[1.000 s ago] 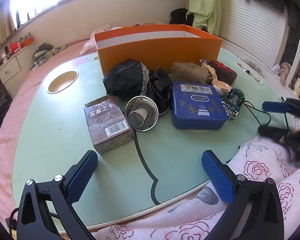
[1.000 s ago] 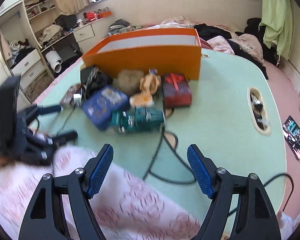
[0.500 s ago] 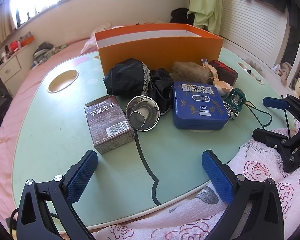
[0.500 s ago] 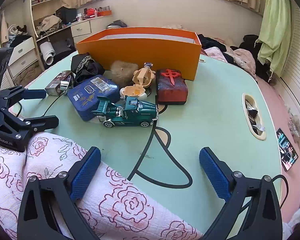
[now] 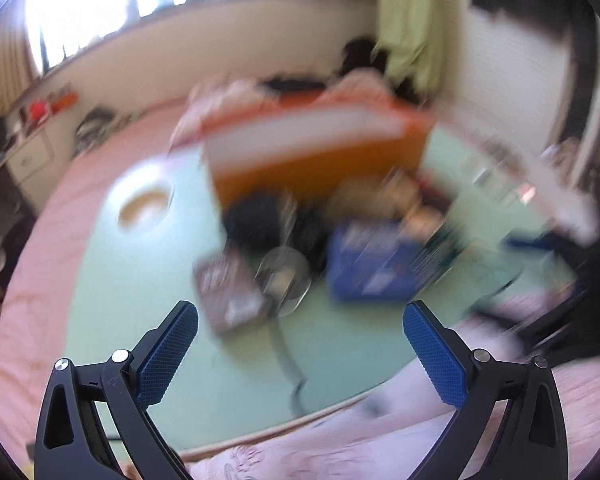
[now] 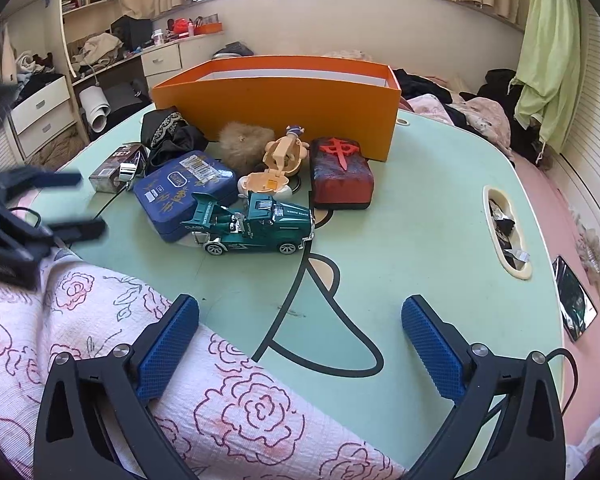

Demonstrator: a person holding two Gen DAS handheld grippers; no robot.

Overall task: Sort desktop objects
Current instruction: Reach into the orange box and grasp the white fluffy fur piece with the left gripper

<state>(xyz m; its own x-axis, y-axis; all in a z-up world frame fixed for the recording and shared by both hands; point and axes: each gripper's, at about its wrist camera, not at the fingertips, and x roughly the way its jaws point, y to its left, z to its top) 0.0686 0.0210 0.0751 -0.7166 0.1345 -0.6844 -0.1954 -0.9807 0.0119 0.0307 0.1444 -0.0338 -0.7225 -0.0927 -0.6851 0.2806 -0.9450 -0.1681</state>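
An orange box point(image 6: 276, 96) stands at the back of the green table point(image 6: 420, 208). In front of it lie a green toy car point(image 6: 256, 224), a blue tin point(image 6: 184, 192), a red mahjong block point(image 6: 342, 172), a furry ball point(image 6: 244, 144), a beige figure toy point(image 6: 278, 164), black cloth point(image 6: 170, 136) and a brown card box point(image 6: 114, 166). My right gripper point(image 6: 300, 304) hovers at the near edge, its jaws opening with nothing between them. My left gripper point(image 5: 300, 312) is open and empty; its view is blurred, showing the orange box point(image 5: 320, 160) and blue tin point(image 5: 368, 264).
A floral blanket point(image 6: 100, 320) covers the near edge under both grippers. The table has a round cup hole point(image 5: 144, 204) at left and a slot pocket point(image 6: 504, 232) at right. A phone point(image 6: 576, 304) lies beyond the right edge.
My left gripper has risen, so its view is now blurred and the objects sit farther off. My right gripper's jaws have spread wider and its view has steadied.
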